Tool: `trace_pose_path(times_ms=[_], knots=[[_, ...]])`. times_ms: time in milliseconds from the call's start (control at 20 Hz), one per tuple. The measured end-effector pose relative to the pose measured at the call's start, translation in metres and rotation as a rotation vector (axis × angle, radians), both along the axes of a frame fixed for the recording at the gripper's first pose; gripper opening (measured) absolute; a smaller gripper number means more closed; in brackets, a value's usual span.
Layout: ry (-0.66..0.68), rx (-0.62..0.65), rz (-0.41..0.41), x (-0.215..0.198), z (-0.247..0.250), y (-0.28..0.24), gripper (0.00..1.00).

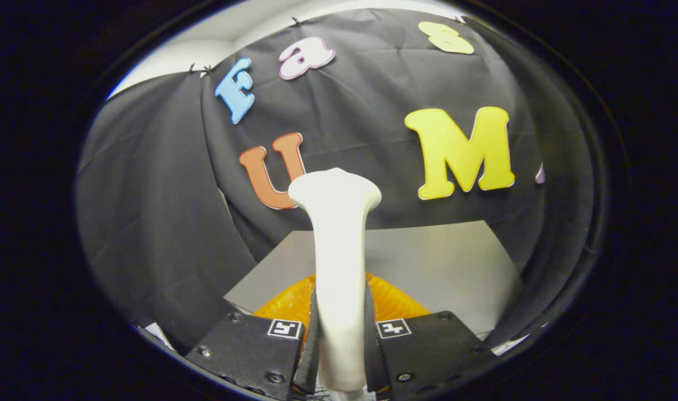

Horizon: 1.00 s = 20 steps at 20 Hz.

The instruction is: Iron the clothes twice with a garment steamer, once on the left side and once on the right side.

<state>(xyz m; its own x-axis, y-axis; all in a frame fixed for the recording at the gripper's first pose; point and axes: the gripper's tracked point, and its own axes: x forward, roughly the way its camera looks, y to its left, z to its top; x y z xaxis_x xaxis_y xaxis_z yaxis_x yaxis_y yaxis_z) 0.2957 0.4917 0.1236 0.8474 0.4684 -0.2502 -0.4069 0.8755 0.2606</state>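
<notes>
From the gripper view, the gripper [341,334] has both fingers pressed on the white garment steamer [339,256], pinching its handle between them. The steamer's long axis runs straight ahead along the fingers, its flared head beyond the tips, raised against the black booth wall [149,223]. The orange garment [394,301] lies below and just ahead of the fingers on the grey table [444,262] — so, by my judgement, the head must come down onto one side of it.

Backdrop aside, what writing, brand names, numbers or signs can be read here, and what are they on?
No readable text.
White steamer, clamped between the tongs: no marking seen.
Orange garment: none.
Square tags on the tongs: black-and-white patterns, not words.
</notes>
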Motion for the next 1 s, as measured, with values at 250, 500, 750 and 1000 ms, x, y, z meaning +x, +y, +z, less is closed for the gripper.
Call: trace_pose_path(times_ms=[250,500,750,1000], knots=[[-0.092,0.081,0.012,-0.042,0.044,-0.062,0.36],[-0.229,0.096,-0.062,-0.074,0.083,-0.145,0.35],[-0.376,0.095,-0.199,-0.098,0.119,-0.228,0.35],[-0.49,0.081,-0.351,-0.105,0.153,-0.298,0.35]])
